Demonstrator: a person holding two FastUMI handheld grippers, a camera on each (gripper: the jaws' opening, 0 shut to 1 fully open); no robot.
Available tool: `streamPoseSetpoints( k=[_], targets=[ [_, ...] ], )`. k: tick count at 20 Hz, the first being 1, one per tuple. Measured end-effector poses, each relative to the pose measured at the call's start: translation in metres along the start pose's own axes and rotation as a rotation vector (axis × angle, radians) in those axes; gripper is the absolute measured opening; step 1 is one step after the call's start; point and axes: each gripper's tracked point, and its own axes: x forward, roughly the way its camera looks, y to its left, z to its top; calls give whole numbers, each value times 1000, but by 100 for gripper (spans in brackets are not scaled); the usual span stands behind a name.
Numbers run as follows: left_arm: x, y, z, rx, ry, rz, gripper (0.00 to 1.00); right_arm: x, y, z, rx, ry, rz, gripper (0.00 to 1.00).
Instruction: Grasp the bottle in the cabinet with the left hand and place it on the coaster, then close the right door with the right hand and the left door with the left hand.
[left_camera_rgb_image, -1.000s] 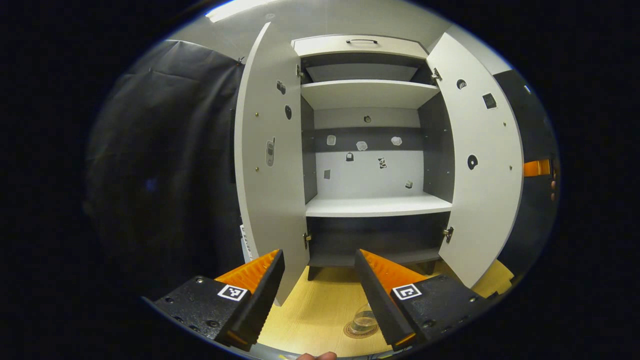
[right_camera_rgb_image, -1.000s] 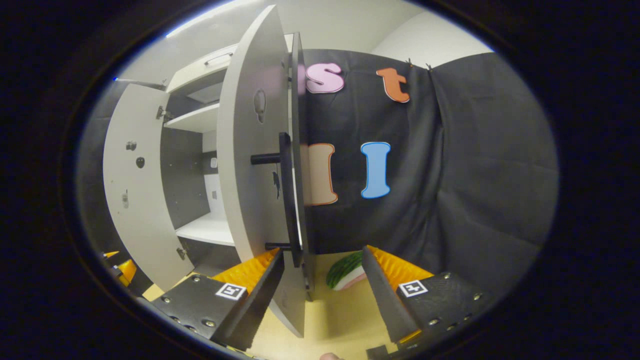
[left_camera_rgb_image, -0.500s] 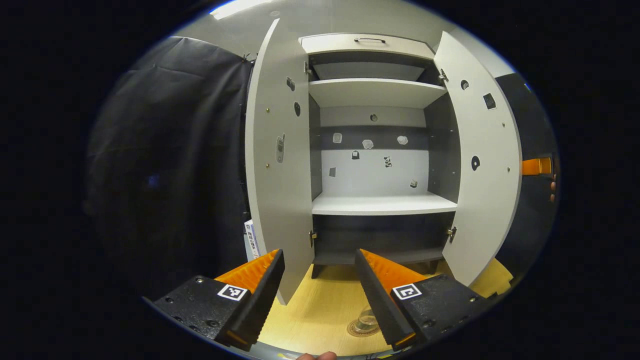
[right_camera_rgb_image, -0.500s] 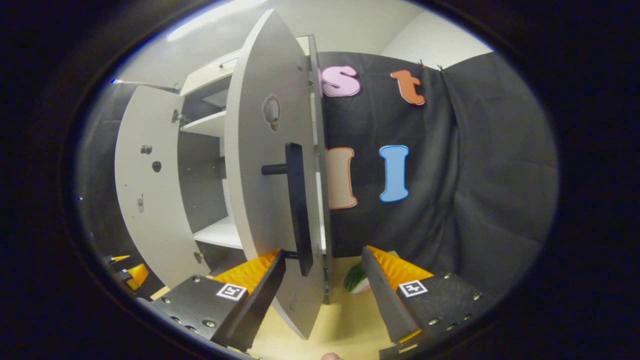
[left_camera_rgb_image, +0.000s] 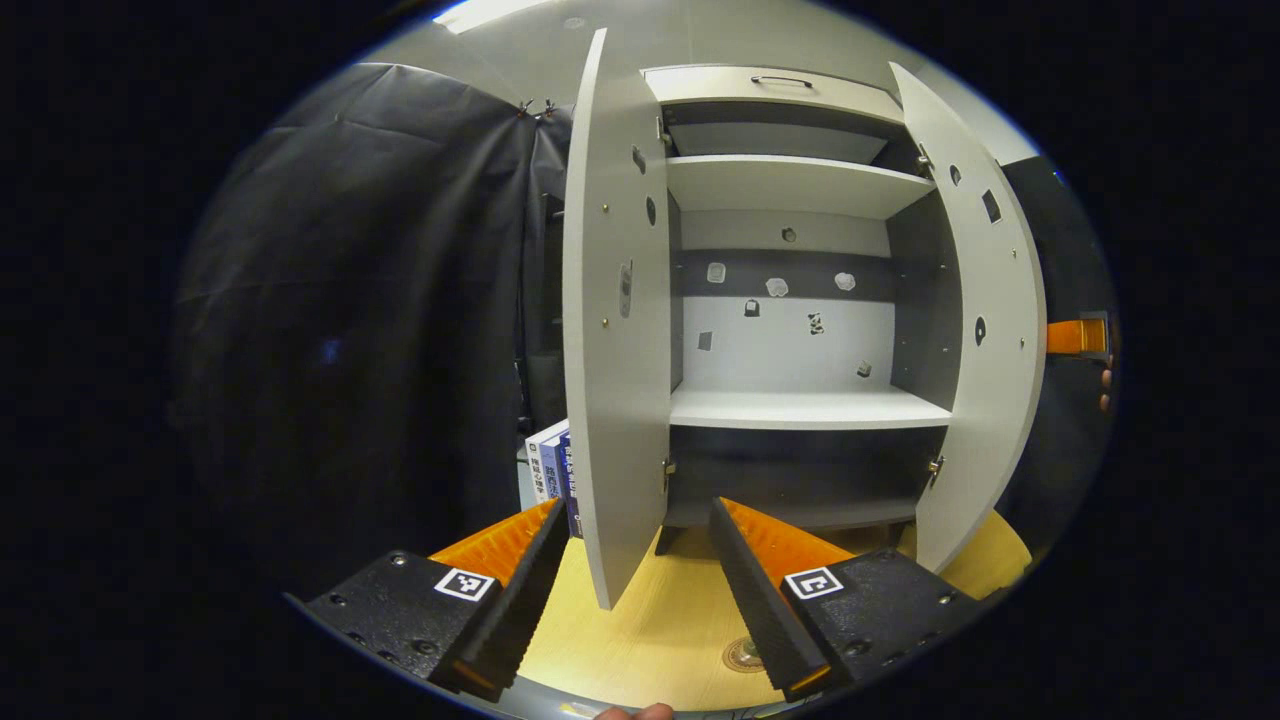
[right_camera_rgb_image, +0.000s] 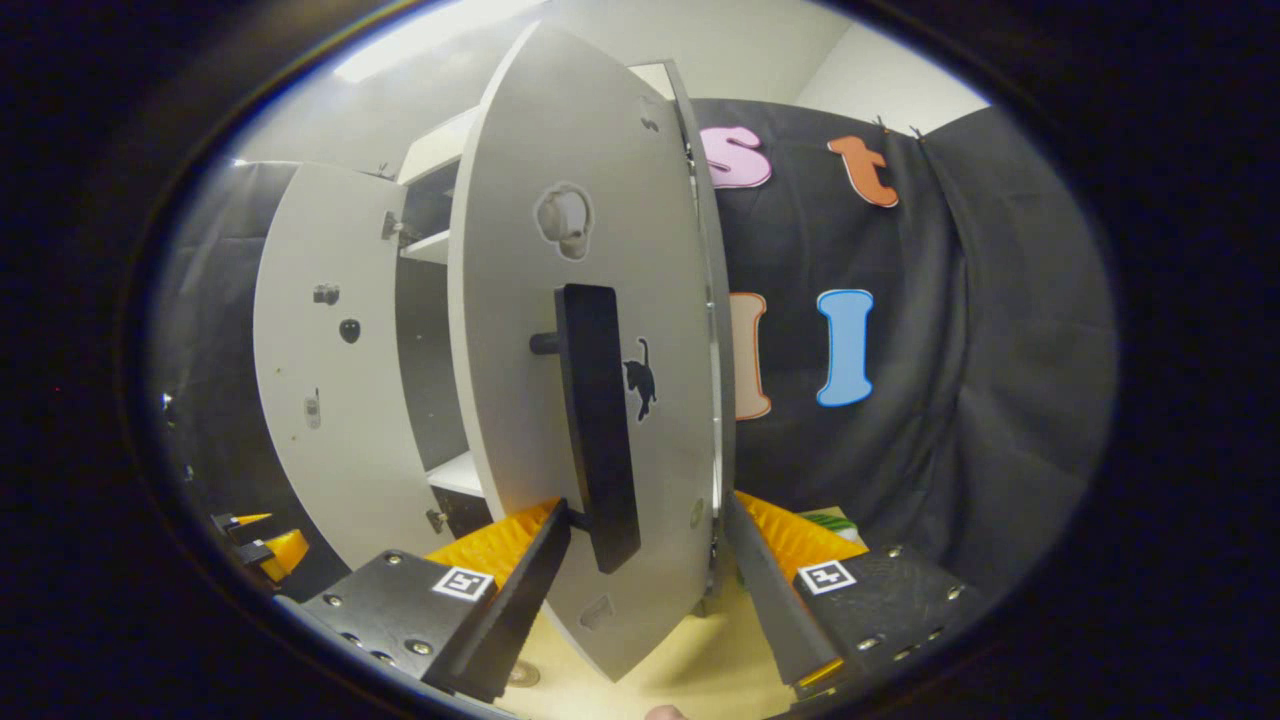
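The white cabinet (left_camera_rgb_image: 800, 405) stands with both doors open and its shelves bare. My left gripper (left_camera_rgb_image: 637, 510) is open, with the lower edge of the left door (left_camera_rgb_image: 615, 330) between its fingers. The round coaster (left_camera_rgb_image: 743, 655) peeks out on the wooden table beside one finger, which hides the bottle. My right gripper (right_camera_rgb_image: 647, 505) is open around the bottom of the right door (right_camera_rgb_image: 590, 250), facing its outer side. The lower end of the black handle (right_camera_rgb_image: 597, 420) hangs between its fingers. That gripper (left_camera_rgb_image: 1075, 335) also appears beyond the right door (left_camera_rgb_image: 985, 330).
Several books (left_camera_rgb_image: 550, 465) stand on the table behind the left door. A green striped toy (right_camera_rgb_image: 830, 520) lies by the black cloth past the right door. The left door (right_camera_rgb_image: 320, 380) and the other gripper (right_camera_rgb_image: 260, 540) sit at the left of the right gripper view.
The right door has swung partway toward the cabinet, showing more of its outer face and handle. My left gripper has shifted left; the books came into view and the bottle slid behind a finger.
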Motion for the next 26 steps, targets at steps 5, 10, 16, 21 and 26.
streamPoseSetpoints(
  k=[5,10,16,21,26],
  targets=[
    [3,8,4,1,-11,7,90,21,29,-1,-18,-2,31,92],
    [5,24,6,-18,-17,27,90,53,59,-1,-45,0,46,97],
    [11,39,4,-39,-15,40,90,84,82,-2,-56,-2,48,99],
    [21,44,10,-49,-17,34,90,105,94,1,-77,-25,37,98],
    [28,42,14,-51,-16,11,90,128,107,2,-75,-46,25,97]
  ],
)
